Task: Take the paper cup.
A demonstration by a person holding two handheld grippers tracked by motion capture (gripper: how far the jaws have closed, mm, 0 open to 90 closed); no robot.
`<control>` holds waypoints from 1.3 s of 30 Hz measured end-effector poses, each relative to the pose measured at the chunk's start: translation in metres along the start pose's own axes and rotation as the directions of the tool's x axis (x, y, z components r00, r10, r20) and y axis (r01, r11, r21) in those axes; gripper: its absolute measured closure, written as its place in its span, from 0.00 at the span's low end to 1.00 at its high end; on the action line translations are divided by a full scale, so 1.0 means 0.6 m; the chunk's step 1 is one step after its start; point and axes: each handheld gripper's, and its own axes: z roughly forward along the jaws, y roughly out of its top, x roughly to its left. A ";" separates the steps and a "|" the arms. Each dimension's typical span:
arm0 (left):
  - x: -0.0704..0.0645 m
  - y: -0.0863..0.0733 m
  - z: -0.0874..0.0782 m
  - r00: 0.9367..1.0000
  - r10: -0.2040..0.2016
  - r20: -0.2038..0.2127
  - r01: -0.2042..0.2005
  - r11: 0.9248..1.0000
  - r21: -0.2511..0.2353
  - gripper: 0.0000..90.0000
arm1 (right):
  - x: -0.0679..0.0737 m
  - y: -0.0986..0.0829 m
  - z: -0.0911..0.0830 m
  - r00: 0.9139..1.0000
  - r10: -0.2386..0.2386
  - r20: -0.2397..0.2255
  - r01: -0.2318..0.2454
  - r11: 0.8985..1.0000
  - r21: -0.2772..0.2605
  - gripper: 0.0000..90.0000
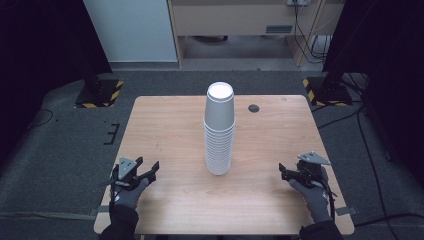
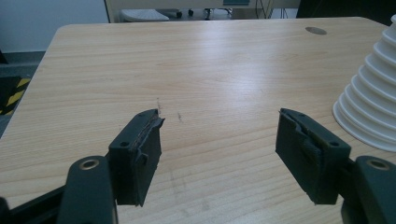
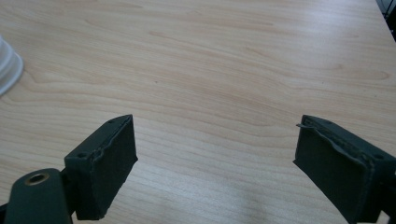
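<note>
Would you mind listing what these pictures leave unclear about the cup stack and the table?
- Stack of cups: the exact count; in the high view the nested rims are too small and blurred to separate.
- The stack's top, left gripper view: cut off by the right edge.
- Right gripper view: just a sliver of the stack's base, cut by the left edge.
- Dark round spot on the table: too small to identify.

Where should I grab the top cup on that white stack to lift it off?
Grip the top cup of the upside-down stack across its exposed wall, just above the next rim down, coming in level from either side. Its wall narrows upward to a closed base, so a higher grip may slip. Both the left tool and the right tool are open.
</note>
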 end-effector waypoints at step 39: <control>-0.010 0.000 0.002 0.999 0.035 0.034 -0.035 0.999 0.004 0.34 | 0.052 0.085 -0.090 0.990 -0.032 -0.134 -0.001 0.971 -0.240 0.15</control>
